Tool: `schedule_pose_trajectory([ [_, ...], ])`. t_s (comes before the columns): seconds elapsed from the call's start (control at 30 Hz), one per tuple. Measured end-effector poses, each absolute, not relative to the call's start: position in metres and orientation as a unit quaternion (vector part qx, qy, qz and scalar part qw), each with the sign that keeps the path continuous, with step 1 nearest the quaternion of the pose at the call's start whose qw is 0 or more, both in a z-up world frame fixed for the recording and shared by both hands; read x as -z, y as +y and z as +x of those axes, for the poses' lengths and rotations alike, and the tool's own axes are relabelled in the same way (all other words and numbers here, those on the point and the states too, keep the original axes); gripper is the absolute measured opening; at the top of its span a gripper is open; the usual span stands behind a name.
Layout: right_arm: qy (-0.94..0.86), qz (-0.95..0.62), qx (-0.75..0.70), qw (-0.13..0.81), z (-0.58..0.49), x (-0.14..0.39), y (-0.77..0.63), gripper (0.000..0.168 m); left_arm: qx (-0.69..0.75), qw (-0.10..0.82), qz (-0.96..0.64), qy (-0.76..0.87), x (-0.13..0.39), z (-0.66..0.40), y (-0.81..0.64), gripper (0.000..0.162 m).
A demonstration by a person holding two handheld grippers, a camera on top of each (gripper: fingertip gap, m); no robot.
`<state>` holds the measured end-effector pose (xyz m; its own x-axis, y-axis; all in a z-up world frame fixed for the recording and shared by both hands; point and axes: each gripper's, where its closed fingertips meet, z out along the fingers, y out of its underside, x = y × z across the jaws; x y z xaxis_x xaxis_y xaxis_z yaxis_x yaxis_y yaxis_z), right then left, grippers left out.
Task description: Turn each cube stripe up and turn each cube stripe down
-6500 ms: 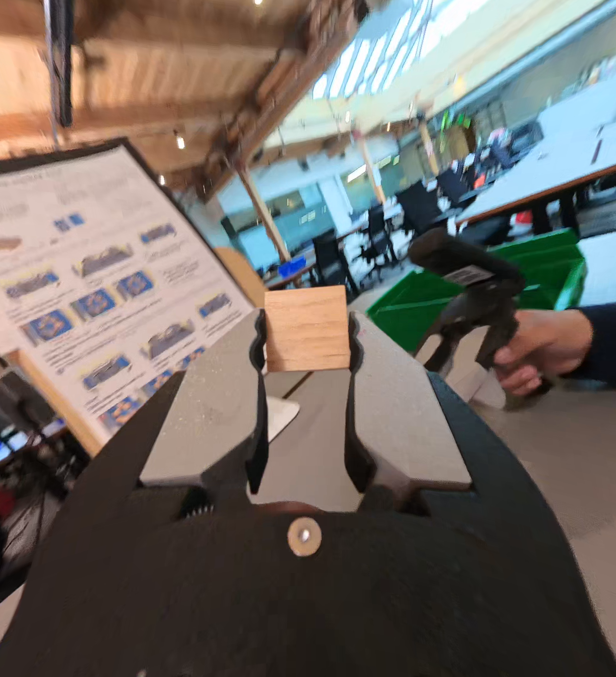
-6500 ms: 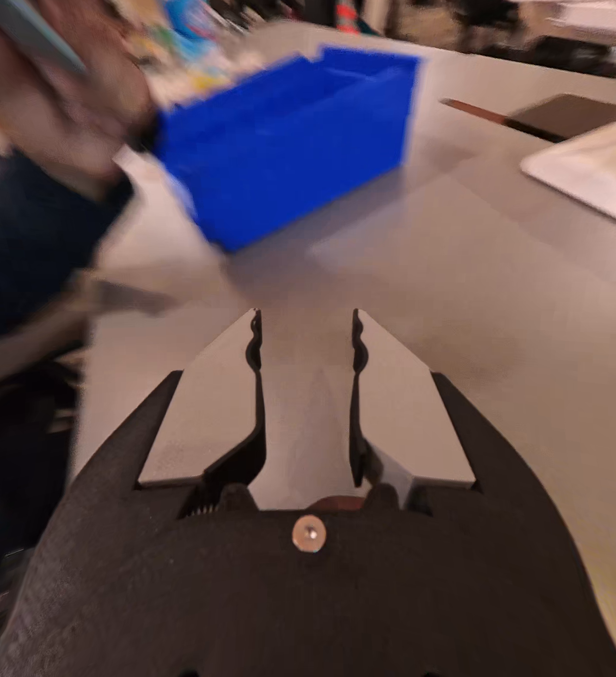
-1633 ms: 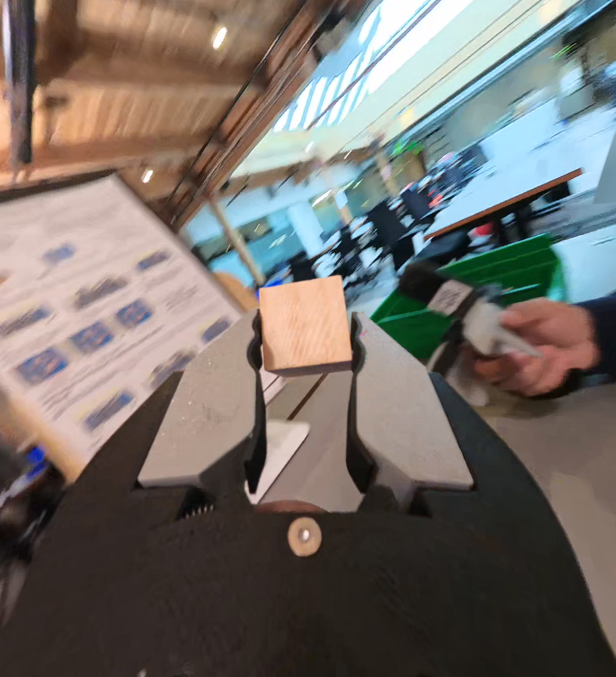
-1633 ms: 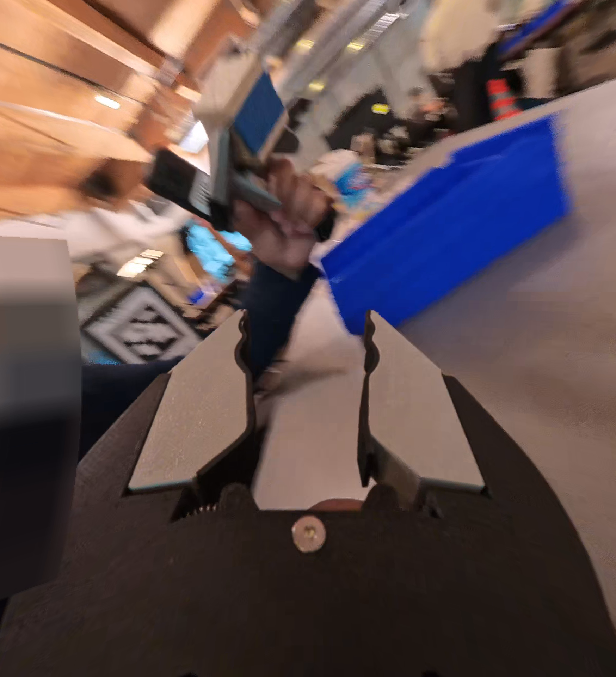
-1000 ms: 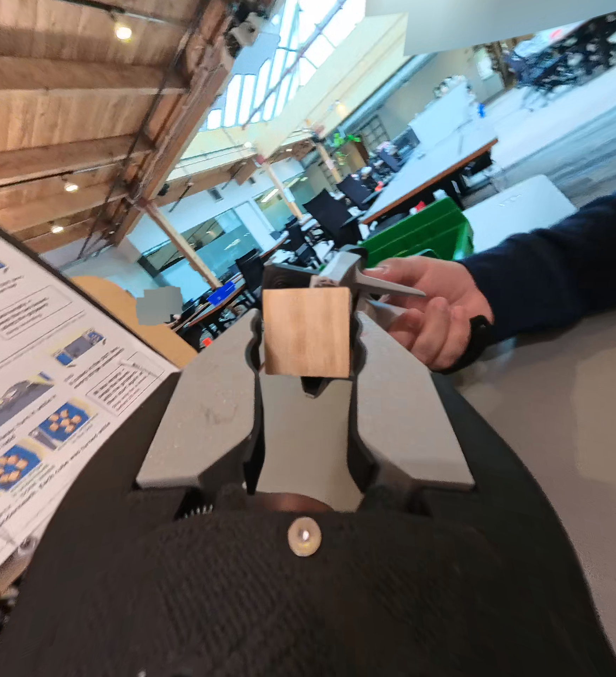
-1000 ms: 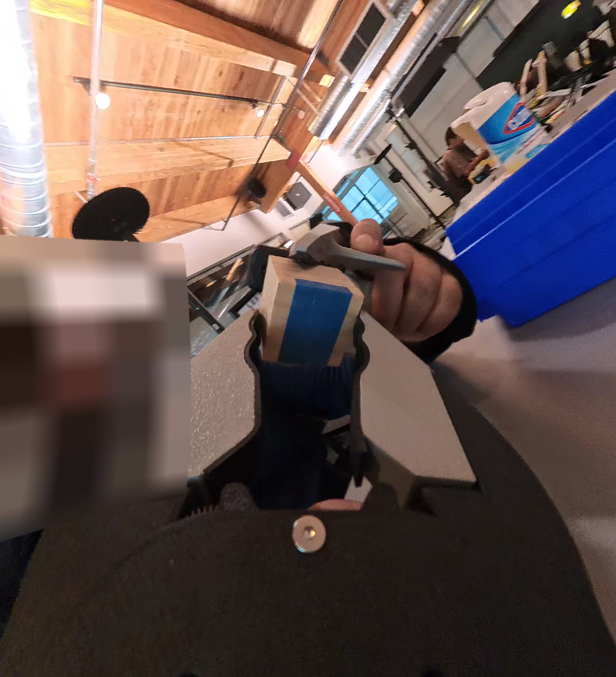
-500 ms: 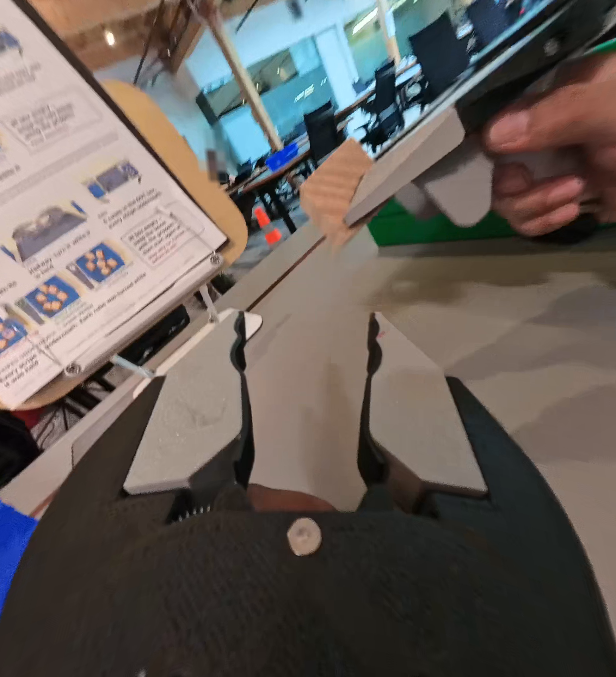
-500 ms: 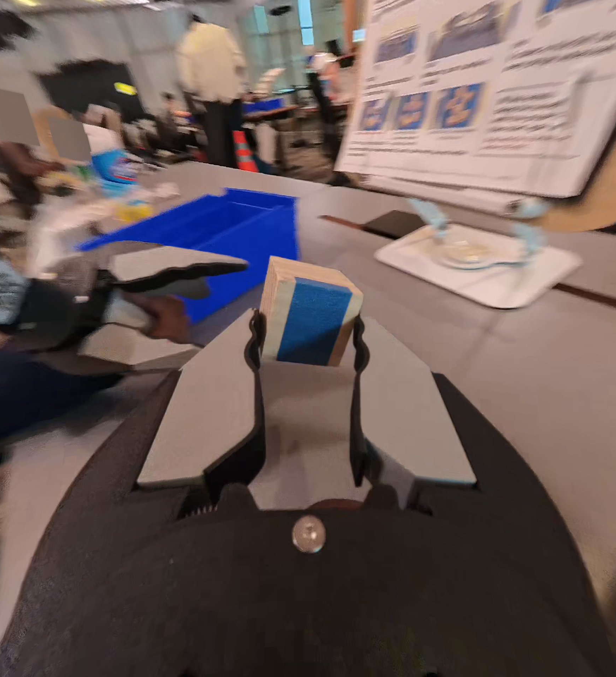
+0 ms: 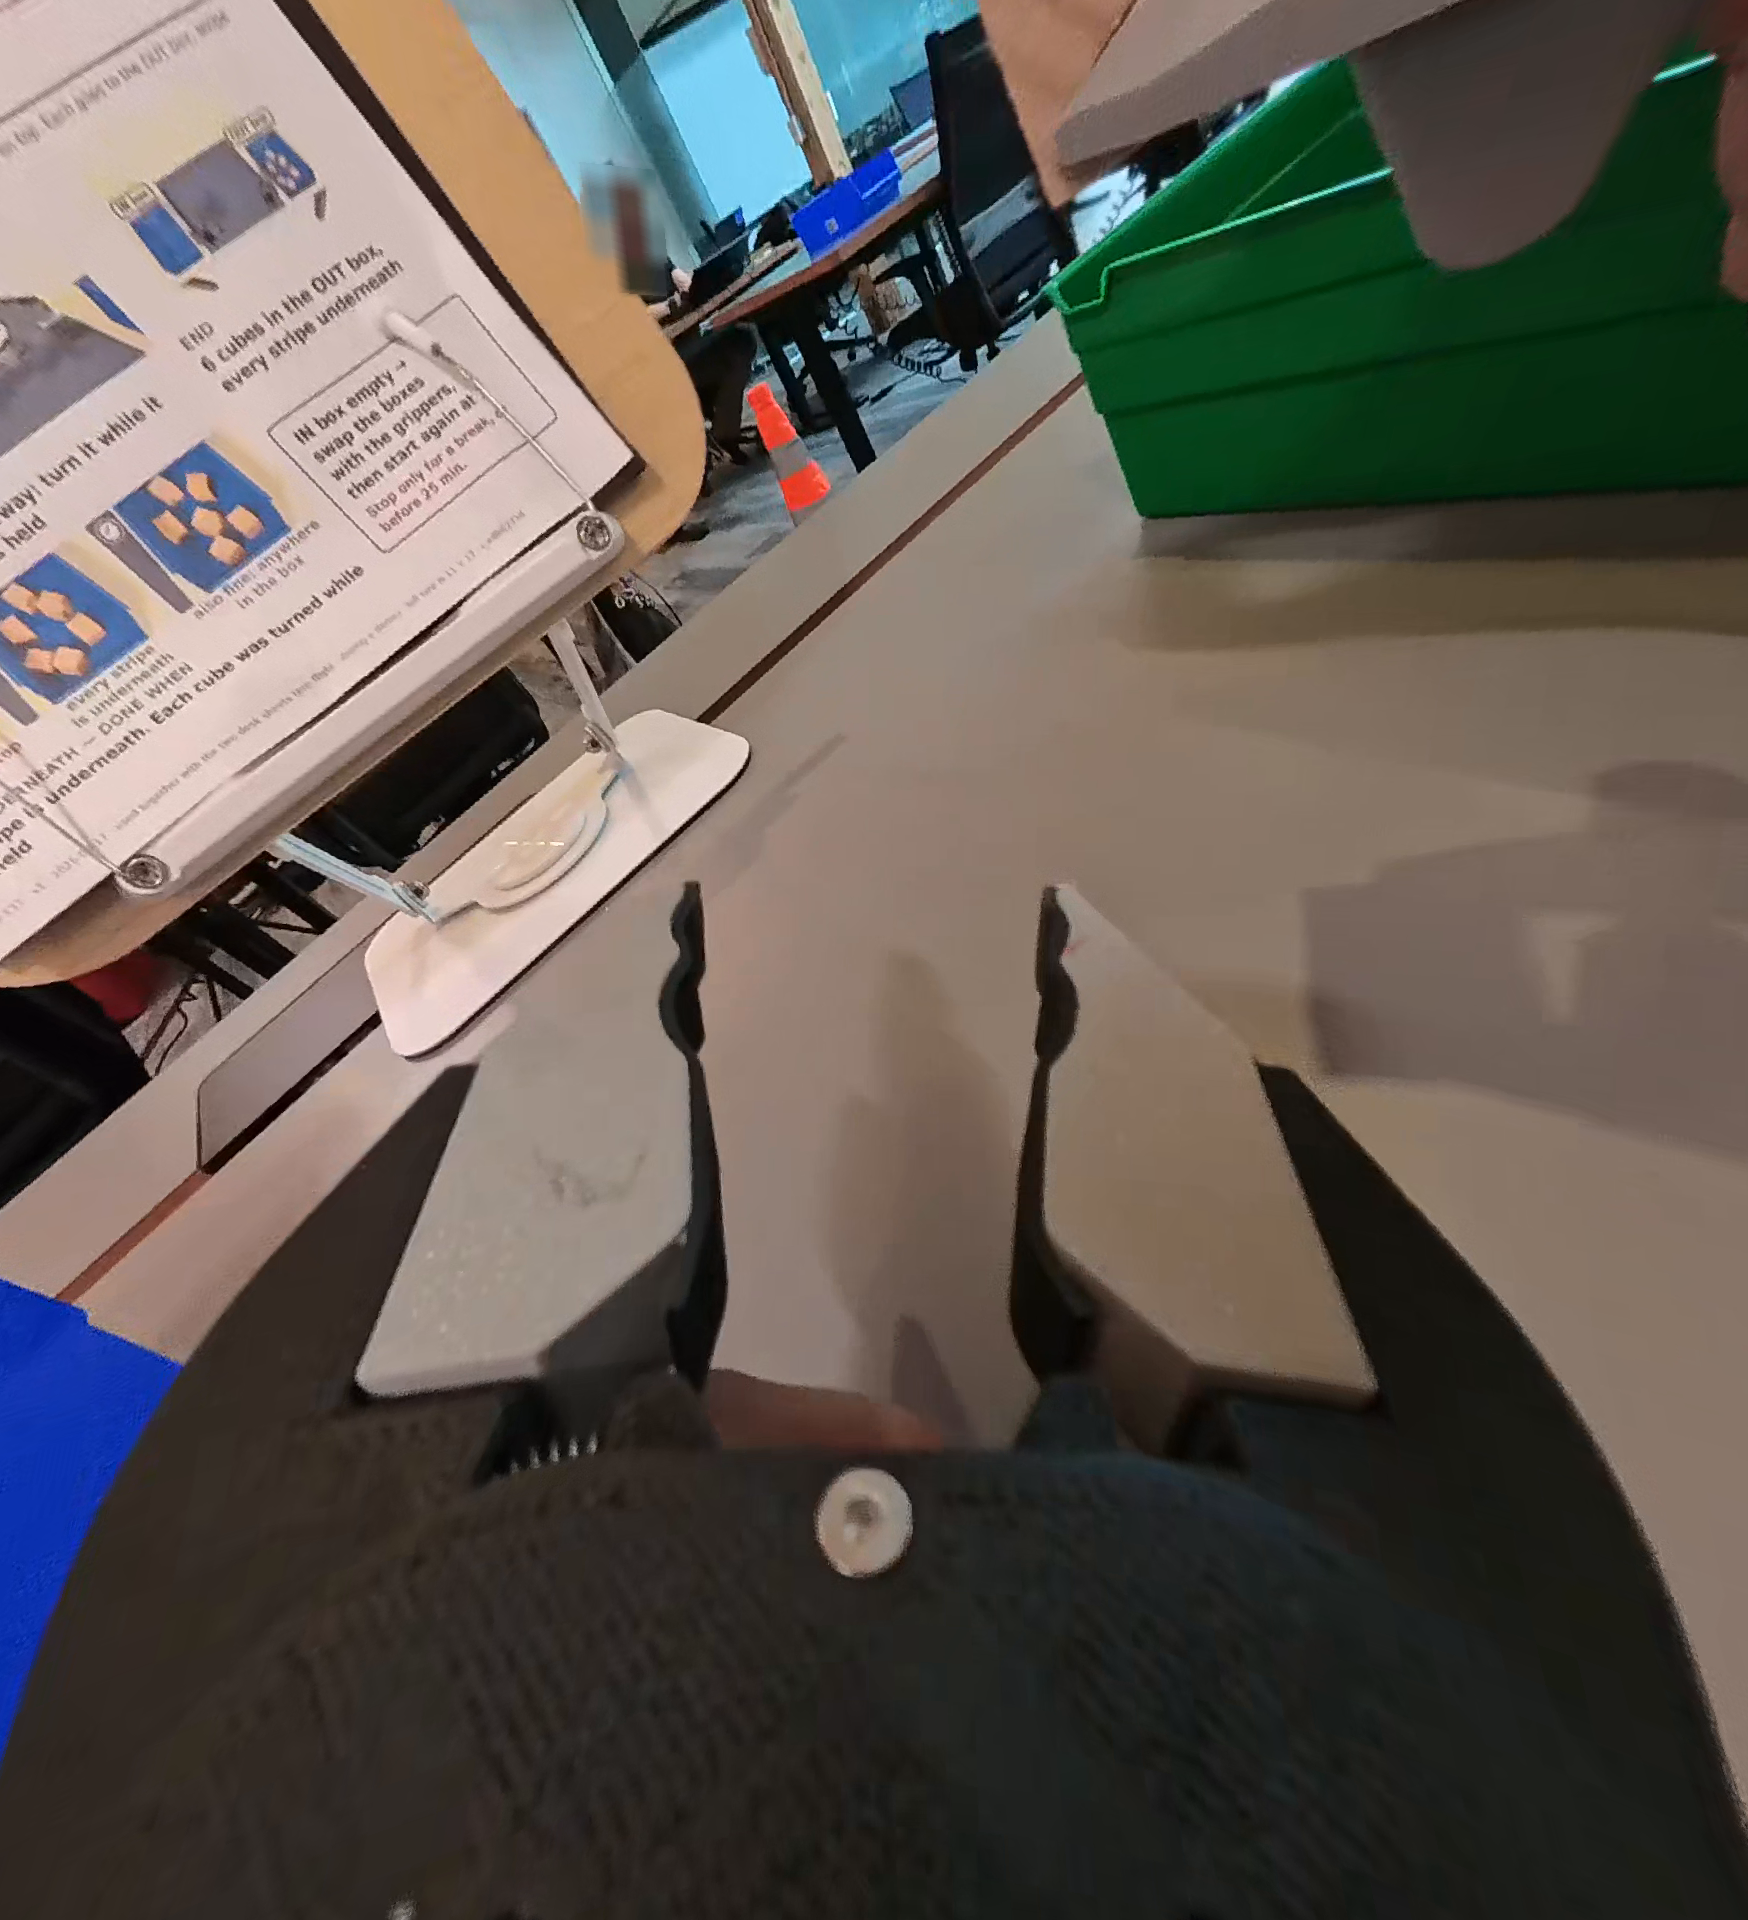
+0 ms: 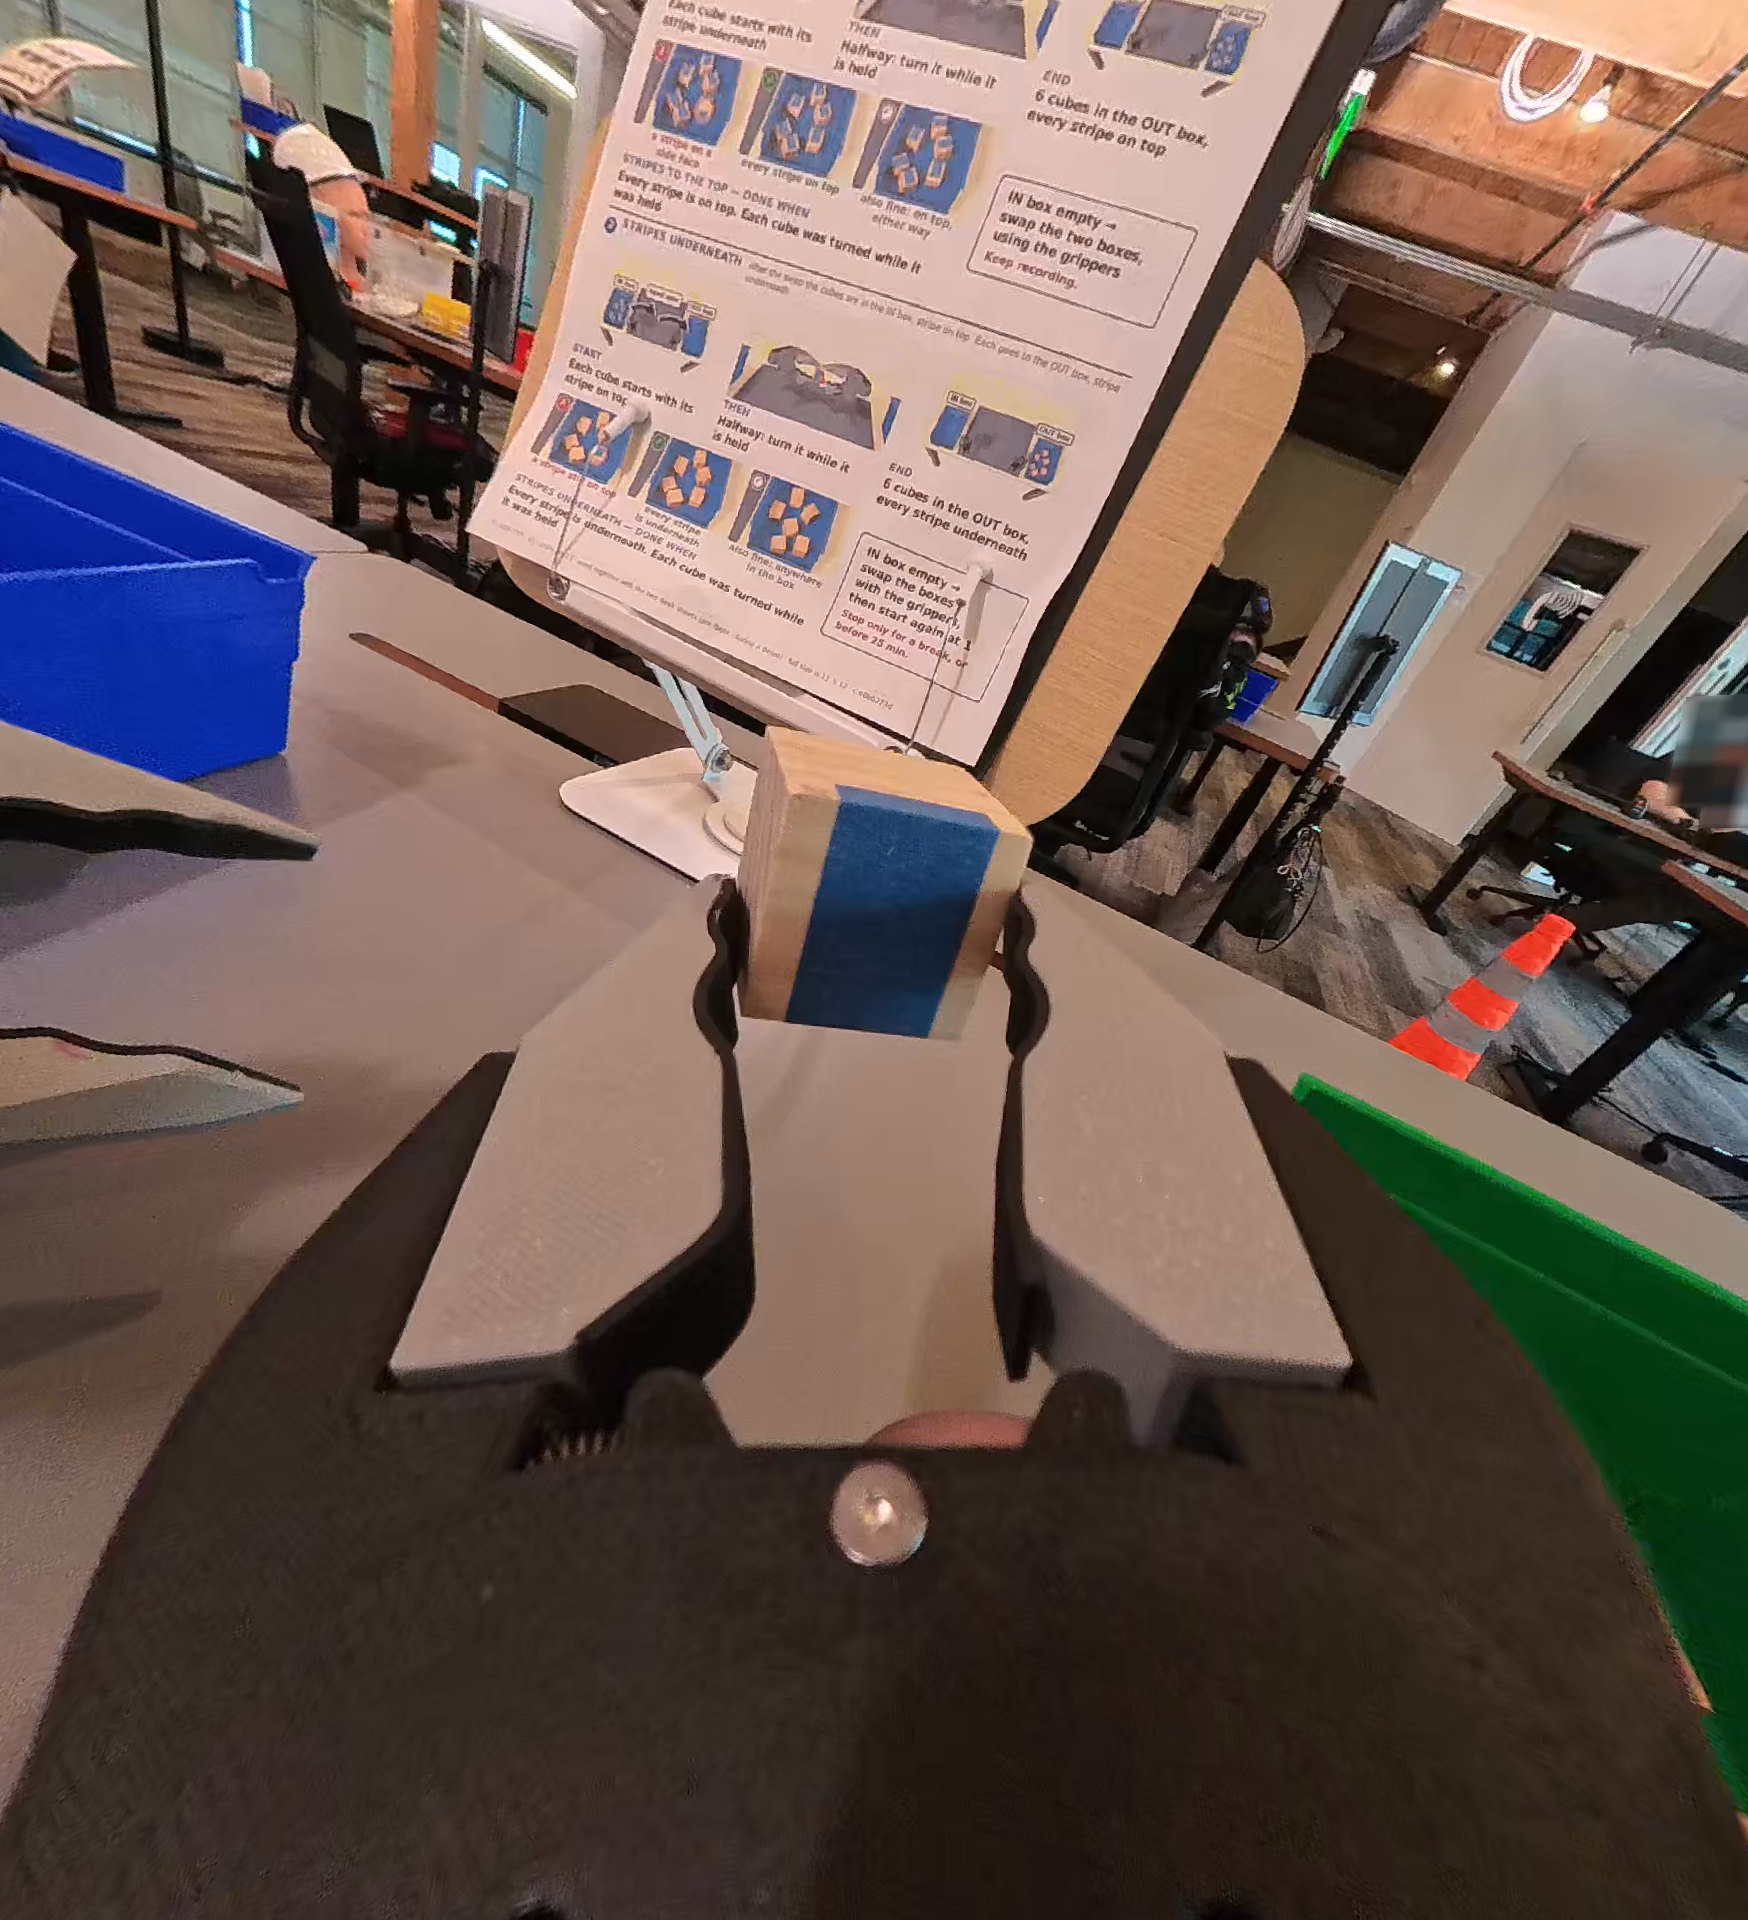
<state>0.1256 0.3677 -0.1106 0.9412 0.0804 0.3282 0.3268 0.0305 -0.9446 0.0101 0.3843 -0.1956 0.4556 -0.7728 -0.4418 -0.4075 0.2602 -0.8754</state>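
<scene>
Left side first: a blue bin (image 10: 111, 623) sits toward the table's (image 10: 382, 956) left edge; I cannot see inside it, so the count of cubes waiting there is unknown.

My left claw (image 9: 865, 914) is spread apart with nothing between its fingers, only bare table under it. In the right wrist view its two fingers show at the left border, also apart.

Middle: an instruction sheet on a white stand (image 10: 641, 800) stands at the table's far edge.

My right claw (image 10: 870, 935) is clamped on a wooden cube (image 10: 880, 904), held clear of the table. The cube's blue stripe (image 10: 885, 914) faces back toward my camera, running top to bottom, so neither up nor down at present.

Right side: a green bin (image 10: 1628, 1351) lies toward the right edge; its contents are hidden too.

Judgement: this cube is mid-turn, not yet set down. It needs a final rotation, then placement, likely in the green bin. Overall progress cannot be read here.
</scene>
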Motion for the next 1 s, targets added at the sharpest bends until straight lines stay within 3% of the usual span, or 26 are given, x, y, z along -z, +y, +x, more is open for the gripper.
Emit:
schedule_pose_trajectory([
  [0.47,-0.04,-0.533,0.217,0.817,0.184,0.029,0.303,0.048,0.137,0.62,-0.585,0.504,0.198,0.01,0.385,0.061],
  [0.8,-0.022,-0.596,0.289,0.749,0.217,0.026,0.296,0.048,0.14,0.623,-0.586,0.5,0.195,0.008,0.387,0.061],
  [1.0,0.015,-0.657,0.25,0.711,0.257,0.036,0.281,0.048,0.141,0.623,-0.584,0.502,0.195,0.009,0.386,0.061],
])
